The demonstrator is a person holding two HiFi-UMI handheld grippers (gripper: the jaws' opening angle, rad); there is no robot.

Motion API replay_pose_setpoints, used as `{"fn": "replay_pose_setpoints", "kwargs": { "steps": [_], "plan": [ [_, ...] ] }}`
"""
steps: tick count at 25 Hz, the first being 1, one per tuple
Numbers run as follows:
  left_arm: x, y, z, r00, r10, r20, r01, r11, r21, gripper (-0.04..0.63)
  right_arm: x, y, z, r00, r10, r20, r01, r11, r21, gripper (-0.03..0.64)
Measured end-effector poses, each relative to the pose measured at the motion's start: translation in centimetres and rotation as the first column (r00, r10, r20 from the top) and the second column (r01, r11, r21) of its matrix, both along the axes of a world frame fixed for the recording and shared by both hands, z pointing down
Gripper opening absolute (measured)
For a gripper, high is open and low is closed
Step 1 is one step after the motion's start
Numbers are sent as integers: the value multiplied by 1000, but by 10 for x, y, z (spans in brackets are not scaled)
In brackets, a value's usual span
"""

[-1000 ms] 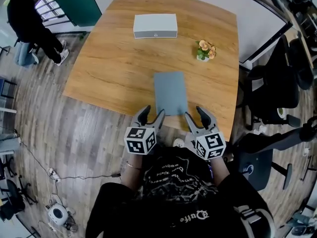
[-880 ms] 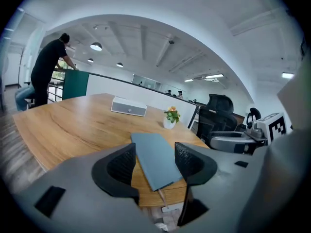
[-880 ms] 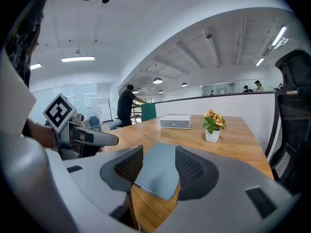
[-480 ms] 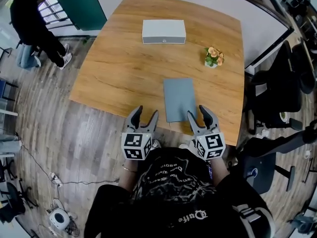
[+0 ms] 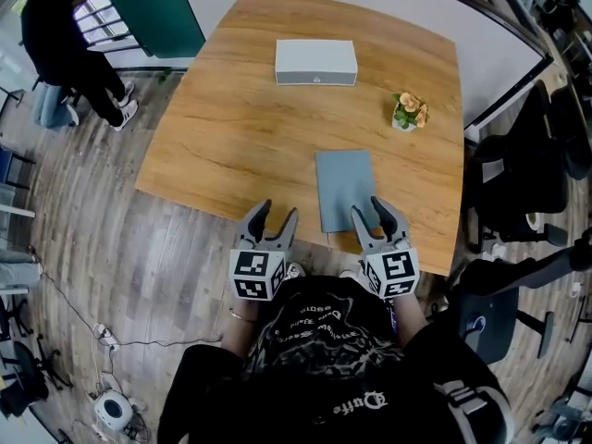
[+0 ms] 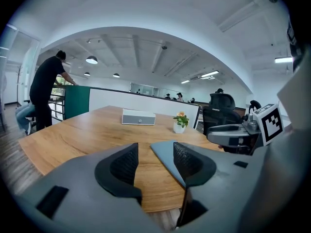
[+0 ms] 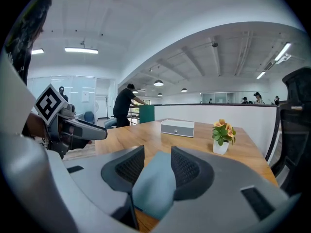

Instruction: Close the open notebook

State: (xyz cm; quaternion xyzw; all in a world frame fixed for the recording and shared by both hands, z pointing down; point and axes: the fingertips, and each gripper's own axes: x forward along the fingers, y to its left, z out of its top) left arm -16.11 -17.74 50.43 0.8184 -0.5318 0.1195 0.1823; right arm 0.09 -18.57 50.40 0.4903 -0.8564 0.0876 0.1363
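Note:
A grey-blue notebook [image 5: 344, 185] lies shut and flat on the wooden table [image 5: 240, 128], close to the near edge. My right gripper [image 5: 372, 211] hovers at the notebook's near right corner; in the right gripper view the cover [image 7: 153, 183] shows below and between the open jaws of that gripper [image 7: 158, 166], and the pads do not press it. My left gripper [image 5: 277, 215] is open at the table's near edge, left of the notebook and apart from it. In the left gripper view nothing sits between its jaws [image 6: 155, 161], and the notebook [image 6: 164, 152] lies just right of them.
A white box [image 5: 315, 62] stands at the table's far side and a small potted flower [image 5: 408, 112] at the far right. Black office chairs [image 5: 518, 174] crowd the right side. A person [image 5: 65, 44] stands by a green partition [image 5: 157, 7] at the far left.
Both grippers have shifted left relative to the notebook: the left one now sits farther from it, the right one at its near right corner. The notebook stayed flat and shut.

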Motion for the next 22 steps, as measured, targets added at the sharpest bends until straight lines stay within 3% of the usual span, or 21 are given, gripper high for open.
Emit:
{"fn": "replay_pose_setpoints", "kwargs": {
  "steps": [3,6,10,16,22],
  "plan": [
    [3,2,2,1000,26,-10,-26,1000,-4,212,-4,-1,-4,1000,-2,-5,2,1000,14,130],
    [4,2,1,1000,27,-10,-27,1000,7,160,-5,0,-3,1000,-11,-7,11,1000,10,26],
    [1,2,4,1000,-3,1,3,1000,7,29,-4,3,1,1000,-11,-14,11,1000,-6,8],
    [3,4,2,996,-17,-91,18,1000,12,21,-6,6,7,999,-27,-39,26,999,-28,6],
    [14,13,8,999,14,-48,-14,1000,7,21,-2,10,7,998,-17,-52,16,999,-28,5]
  ]
}}
